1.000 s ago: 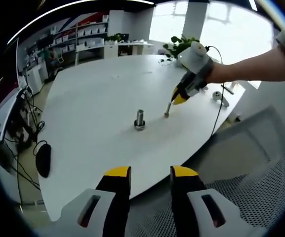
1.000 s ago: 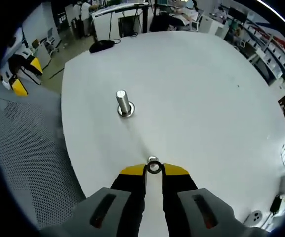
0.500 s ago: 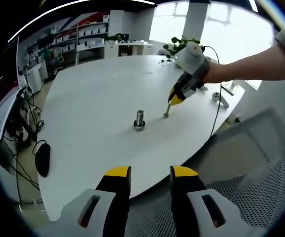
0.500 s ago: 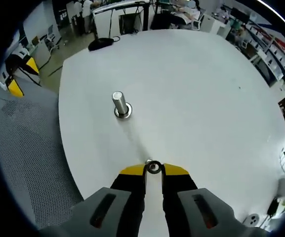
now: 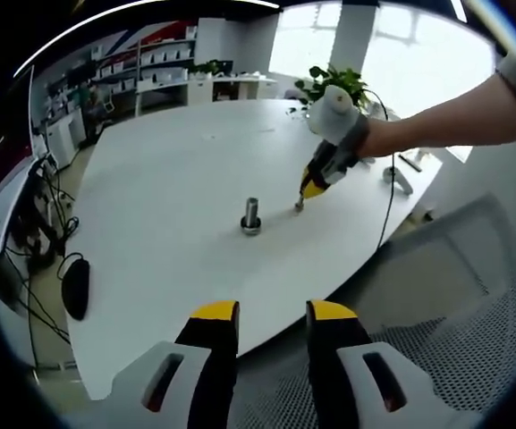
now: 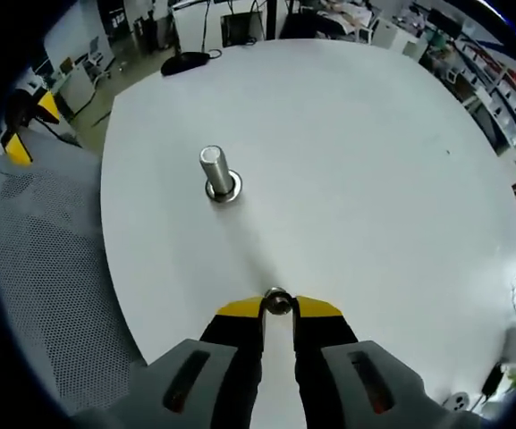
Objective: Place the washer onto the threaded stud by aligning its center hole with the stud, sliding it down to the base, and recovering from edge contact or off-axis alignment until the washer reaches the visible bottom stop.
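Washer (image 6: 276, 302) sits clamped between our right gripper (image 6: 277, 307) tips, near side of the white table (image 6: 374, 179), well short of the upright stud (image 6: 215, 172). We're mid-carry; next we centre its hole over the stud. Left gripper (image 5: 271, 315) idles, jaws apart and empty.

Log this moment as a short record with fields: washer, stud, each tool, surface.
washer: pinched between the right tool's tips, not yet on the stud
stud: upright on the table, apart from the washer, nothing on its shaft
right tool: shut on the washer, above the table
left tool: open, empty, back by the table's edge over a mesh chair
surface: white table
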A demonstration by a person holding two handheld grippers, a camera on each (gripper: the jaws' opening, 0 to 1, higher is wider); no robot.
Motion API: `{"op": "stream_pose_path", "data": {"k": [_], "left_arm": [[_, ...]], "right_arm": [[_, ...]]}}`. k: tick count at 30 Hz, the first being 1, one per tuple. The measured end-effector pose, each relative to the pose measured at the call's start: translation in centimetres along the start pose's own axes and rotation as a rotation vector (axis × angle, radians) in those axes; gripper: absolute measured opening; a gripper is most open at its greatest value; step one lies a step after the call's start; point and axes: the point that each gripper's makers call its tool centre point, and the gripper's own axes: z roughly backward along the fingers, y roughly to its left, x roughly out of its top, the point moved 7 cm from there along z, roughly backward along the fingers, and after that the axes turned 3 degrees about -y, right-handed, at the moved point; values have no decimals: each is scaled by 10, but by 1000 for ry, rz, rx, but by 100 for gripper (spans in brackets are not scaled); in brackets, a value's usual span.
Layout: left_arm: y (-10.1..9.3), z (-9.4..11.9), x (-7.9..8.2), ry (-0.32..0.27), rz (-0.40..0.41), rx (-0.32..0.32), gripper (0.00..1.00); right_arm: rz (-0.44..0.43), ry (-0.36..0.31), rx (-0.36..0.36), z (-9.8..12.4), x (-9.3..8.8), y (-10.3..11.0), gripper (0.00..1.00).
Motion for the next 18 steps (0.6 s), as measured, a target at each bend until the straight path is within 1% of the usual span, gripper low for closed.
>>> {"op": "stream_pose_path", "data": {"k": [5,8,10,12,13,14,18], "left_arm": [[1,0,-1,2,3,5,28],[0,0,-1,6,3,3,27],[0,0,0,7,-2,3,27],[0,0,0,6,0,1,27],[1,0,0,5,2,5,28],[1,0,0,4,2,7,28],[0,0,0,9,-4,2,28]], "right_arm": [[8,33,11,-10,-2,2,13],[17,36,11,-15,-4,3,14],[7,47,14,-19,-8,4,14],[10,47,16,-19,-10,5,14],[-14,30,14,-18,-8,5,14],[-23,30,15,-18,-8,4,14],[-20,33,17,-17,-13,4,15]]}}
